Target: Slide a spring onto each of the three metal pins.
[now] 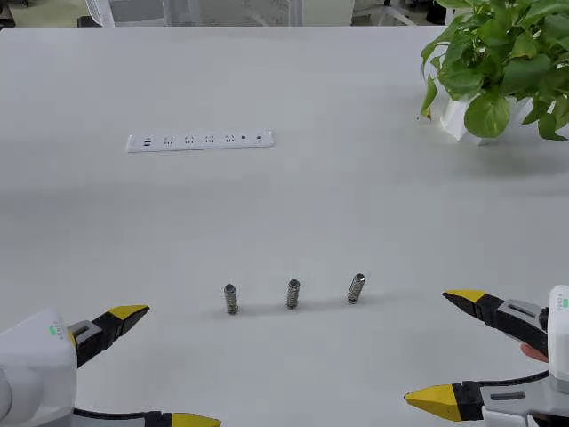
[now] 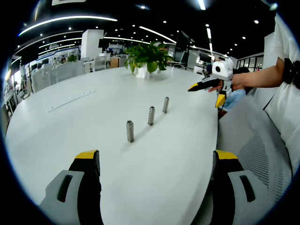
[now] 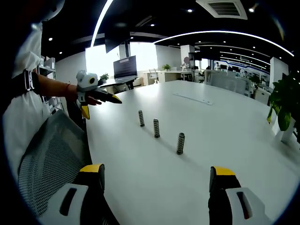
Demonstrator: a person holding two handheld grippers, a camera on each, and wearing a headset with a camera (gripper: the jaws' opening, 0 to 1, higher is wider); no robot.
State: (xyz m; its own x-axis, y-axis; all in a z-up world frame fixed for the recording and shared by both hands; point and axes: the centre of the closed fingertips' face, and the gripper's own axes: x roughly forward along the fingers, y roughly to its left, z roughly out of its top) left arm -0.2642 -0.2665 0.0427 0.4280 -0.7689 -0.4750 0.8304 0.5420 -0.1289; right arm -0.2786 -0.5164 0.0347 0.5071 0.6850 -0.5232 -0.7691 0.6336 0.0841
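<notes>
Three short metal pins stand in a row on the white table, each wrapped in a spring: left one, middle one, right one. The right one leans slightly. In the left gripper view the same row runs away from me; the right gripper view shows it too. My left gripper hangs open at the near left edge, holding nothing. My right gripper hangs open at the near right, also holding nothing.
A white power strip lies on the table further back, left of centre. A potted green plant stands at the far right corner. A mesh office chair sits at the table's near edge.
</notes>
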